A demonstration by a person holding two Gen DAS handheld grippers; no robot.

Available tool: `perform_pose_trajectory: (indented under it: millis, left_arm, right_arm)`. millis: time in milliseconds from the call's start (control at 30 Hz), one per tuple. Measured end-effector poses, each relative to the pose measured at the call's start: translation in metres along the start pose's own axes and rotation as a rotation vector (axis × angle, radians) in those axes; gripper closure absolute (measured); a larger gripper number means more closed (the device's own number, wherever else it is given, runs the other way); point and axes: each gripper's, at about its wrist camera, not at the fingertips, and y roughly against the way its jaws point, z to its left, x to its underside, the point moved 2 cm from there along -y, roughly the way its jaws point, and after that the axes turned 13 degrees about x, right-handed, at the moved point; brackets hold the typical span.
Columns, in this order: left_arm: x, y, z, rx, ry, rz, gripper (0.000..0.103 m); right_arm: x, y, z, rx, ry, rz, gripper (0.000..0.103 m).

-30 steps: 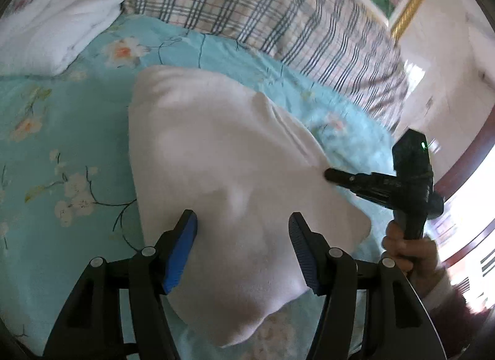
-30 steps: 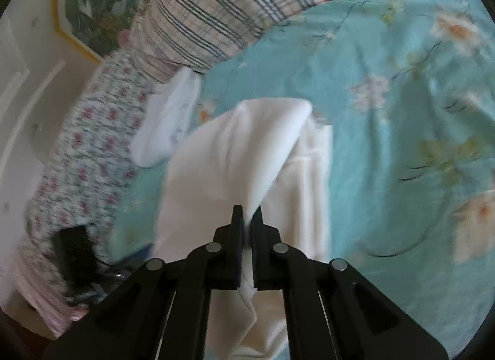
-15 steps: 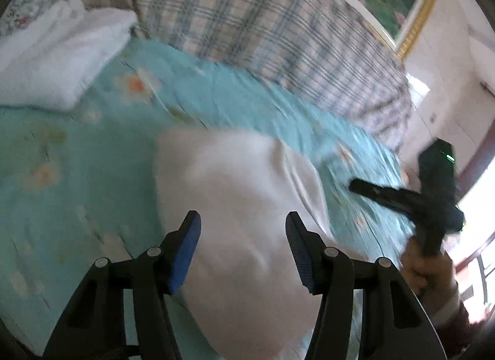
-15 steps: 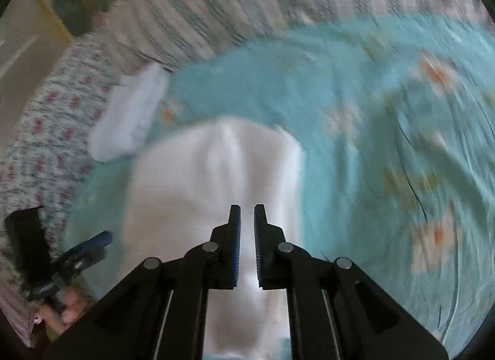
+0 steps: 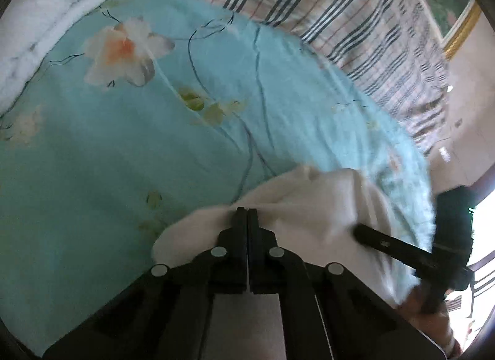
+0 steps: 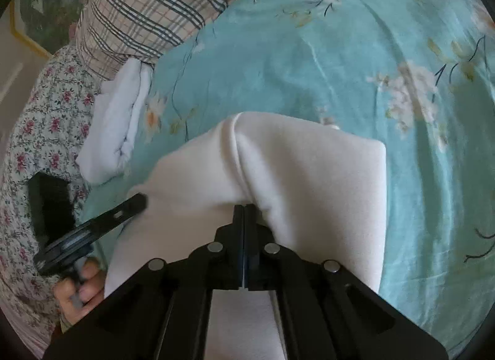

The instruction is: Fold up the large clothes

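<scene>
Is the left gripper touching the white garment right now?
Touching. In the left wrist view the left gripper is shut on a bunched edge of the white garment, with fabric puckered around its tips.

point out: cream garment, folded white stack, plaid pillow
cream garment (image 6: 309, 174), right wrist view, flat top panel
white stack (image 6: 114, 131), right wrist view, middle of top layer
plaid pillow (image 6: 148, 7), right wrist view, centre of its face

Home bedroom. Bed (image 6: 324, 59) covered with teal floral sheet; plaid quilt (image 6: 148, 10) and small-flowered bedding (image 6: 40, 118) bunched along far side. Folded white laundry (image 6: 114, 124) stacked on sheet. Gold-framed landscape painting (image 5: 458, 16) on pale wall
</scene>
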Motion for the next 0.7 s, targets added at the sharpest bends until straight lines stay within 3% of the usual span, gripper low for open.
perform_pose_trajectory:
  millis: [100, 233, 300, 500, 600, 700]
  left_arm:
    - [0.001, 0.001, -0.009, -0.039, -0.042, 0.009, 0.102]
    - [0.015, 0.039, -0.018, 0.006, 0.002, -0.045, 0.102]
    - [0.031, 0.066, -0.033, 0.022, -0.017, -0.083, 0.102]
    - [0.103, 0.132, -0.083, 0.089, -0.111, -0.141, 0.102]
    - [0.137, 0.141, -0.094, 0.126, -0.11, -0.134, 0.102]
    - [0.165, 0.125, -0.099, 0.116, -0.132, -0.052, 0.102]
  right_arm:
    - [0.001, 0.0, -0.003, 0.015, -0.002, -0.021, 0.103]
    - [-0.001, 0.013, -0.005, -0.019, -0.017, -0.013, 0.103]
    - [0.007, 0.038, -0.011, 0.003, -0.009, -0.039, 0.1]
    - [0.043, 0.109, -0.011, -0.041, 0.054, -0.095, 0.1]
    - [0.07, 0.129, -0.009, -0.051, 0.096, -0.088, 0.1]
    - [0.097, 0.128, 0.0, -0.054, 0.173, -0.035, 0.1]
